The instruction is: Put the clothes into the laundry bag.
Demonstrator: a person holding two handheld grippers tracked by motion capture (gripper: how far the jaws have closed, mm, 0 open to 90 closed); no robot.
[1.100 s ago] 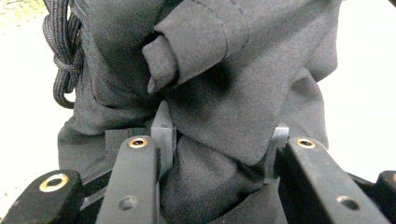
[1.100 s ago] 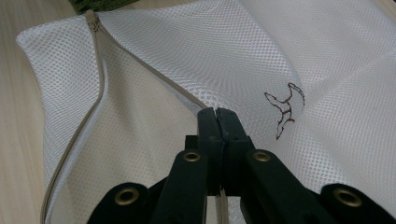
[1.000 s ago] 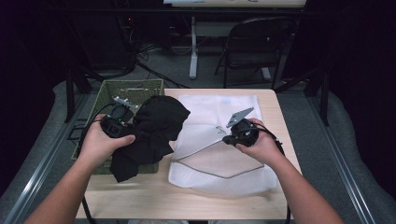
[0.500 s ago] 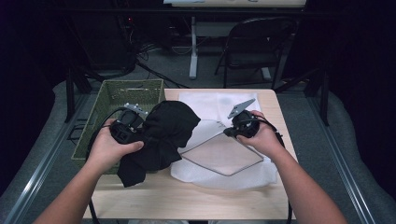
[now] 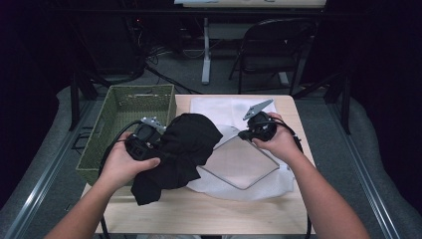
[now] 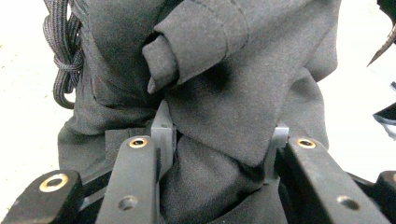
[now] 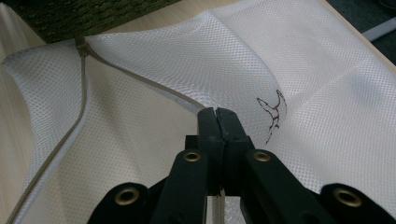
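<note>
A black garment [image 5: 186,149] hangs bunched from my left gripper [image 5: 158,145], draping over the table's left half. In the left gripper view the jaws clamp a thick fold of the garment [image 6: 243,93], and a black drawstring cord [image 6: 60,60] dangles at its upper left. A white mesh laundry bag [image 5: 239,167] lies on the table to the right. My right gripper [image 5: 244,134] is shut on the bag's zippered rim and holds the mouth lifted. The right gripper [image 7: 217,112] pinches the mesh bag [image 7: 303,70] beside its zipper [image 7: 79,116]. The garment's edge touches the bag's mouth.
A green woven basket [image 5: 124,107] stands at the table's left rear, partly off the edge. Bare wooden tabletop [image 5: 224,214] runs along the near side. A folding chair [image 5: 278,47] and a desk leg stand on the floor beyond the table.
My left gripper has carried the black garment to the right, up against the bag's mouth. The right gripper has lifted the bag's rim a little higher and farther back.
</note>
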